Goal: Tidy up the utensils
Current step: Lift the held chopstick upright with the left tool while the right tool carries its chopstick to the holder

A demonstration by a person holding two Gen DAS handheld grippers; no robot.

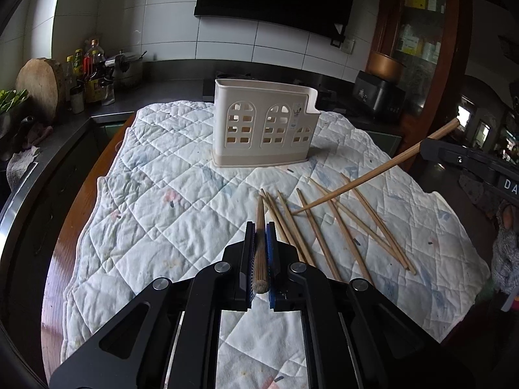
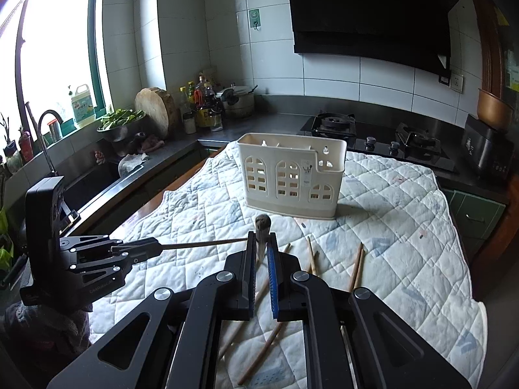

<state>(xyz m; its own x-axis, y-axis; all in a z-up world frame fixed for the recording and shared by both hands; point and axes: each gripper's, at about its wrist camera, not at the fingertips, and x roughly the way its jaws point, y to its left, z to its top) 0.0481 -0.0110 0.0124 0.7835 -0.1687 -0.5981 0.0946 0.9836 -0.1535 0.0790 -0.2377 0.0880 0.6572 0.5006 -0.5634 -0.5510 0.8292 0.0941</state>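
A cream utensil holder (image 1: pixel 264 126) (image 2: pixel 292 178) with arched cut-outs stands upright at the far side of a quilted cloth (image 1: pixel 162 178). Several loose wooden chopsticks (image 1: pixel 324 227) (image 2: pixel 356 265) lie on the cloth in front of it. My left gripper (image 1: pixel 260 227) (image 2: pixel 159 246) is shut on one chopstick (image 1: pixel 260 210) (image 2: pixel 201 244), which runs along its fingers. My right gripper (image 2: pixel 262 238) (image 1: pixel 421 146) is shut on another chopstick (image 2: pixel 262 223) (image 1: pixel 356 181), held at a slant above the loose ones. Both grippers hang above the cloth, short of the holder.
A dark counter wraps around behind the cloth, with a gas hob (image 2: pixel 334 123), a sink tap (image 2: pixel 48 120), bottles (image 2: pixel 201 103), a round chopping board (image 2: pixel 155 110) and a black cooker (image 2: pixel 486 152). The table's wooden edge (image 1: pixel 81 194) shows at the left.
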